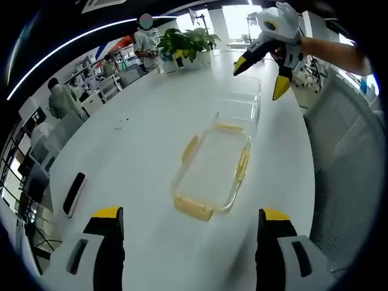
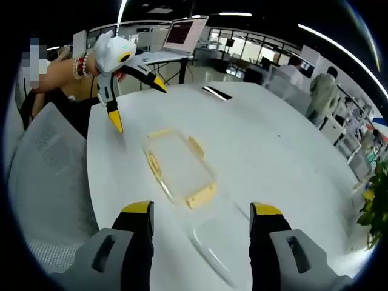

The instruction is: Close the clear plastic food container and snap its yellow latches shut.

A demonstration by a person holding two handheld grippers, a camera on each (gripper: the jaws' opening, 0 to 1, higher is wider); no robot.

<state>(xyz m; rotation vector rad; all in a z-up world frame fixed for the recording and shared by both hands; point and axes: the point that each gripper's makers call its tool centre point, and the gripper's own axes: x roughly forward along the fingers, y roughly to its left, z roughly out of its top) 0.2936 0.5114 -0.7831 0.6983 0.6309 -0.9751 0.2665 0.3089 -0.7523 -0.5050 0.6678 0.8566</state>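
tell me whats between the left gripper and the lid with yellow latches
Bare white table: in the left gripper view nothing lies between the open left gripper and the lid.

Bright ceiling strips, window glare, fisheye warp
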